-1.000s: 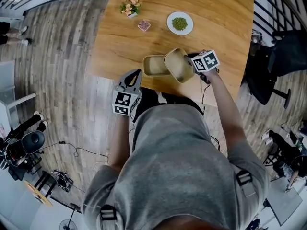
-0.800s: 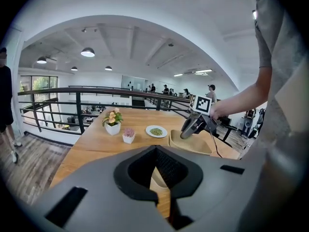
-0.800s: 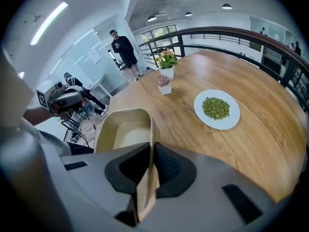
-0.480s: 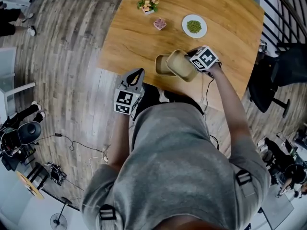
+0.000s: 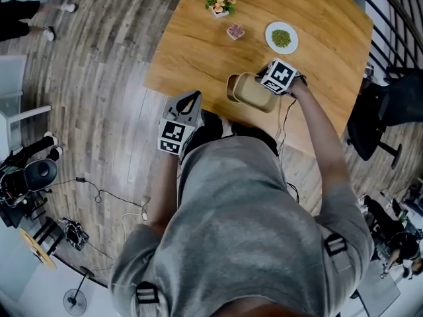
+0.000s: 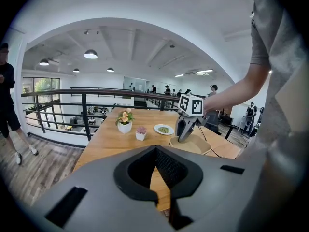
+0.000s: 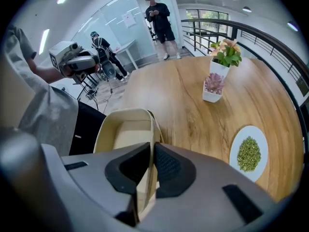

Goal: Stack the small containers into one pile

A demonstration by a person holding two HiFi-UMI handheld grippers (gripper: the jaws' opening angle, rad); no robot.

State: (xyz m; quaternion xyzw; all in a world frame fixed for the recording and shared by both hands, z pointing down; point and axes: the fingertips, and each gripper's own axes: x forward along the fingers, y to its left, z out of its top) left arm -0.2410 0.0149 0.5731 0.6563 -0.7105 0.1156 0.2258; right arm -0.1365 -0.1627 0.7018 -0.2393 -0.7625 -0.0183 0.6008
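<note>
Swung level and lower, the beige container [image 5: 254, 93] clamped in the right hand-held gripper [image 5: 266, 86] nearly nests in the second container [image 5: 231, 86] on the desk [image 5: 198, 45], release pending; left hand-held gripper [image 5: 191, 98] closed, empty.

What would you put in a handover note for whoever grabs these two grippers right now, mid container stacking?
Right gripper: shut on the wall of the upper container, holding it over the lower container at the near edge of the table.
Left gripper: shut, empty, held off that edge.
Done: upper container brought onto the lower one. Whether it is fully seated cannot be told.
Left: settle it in, release, pull the gripper clear.
</note>
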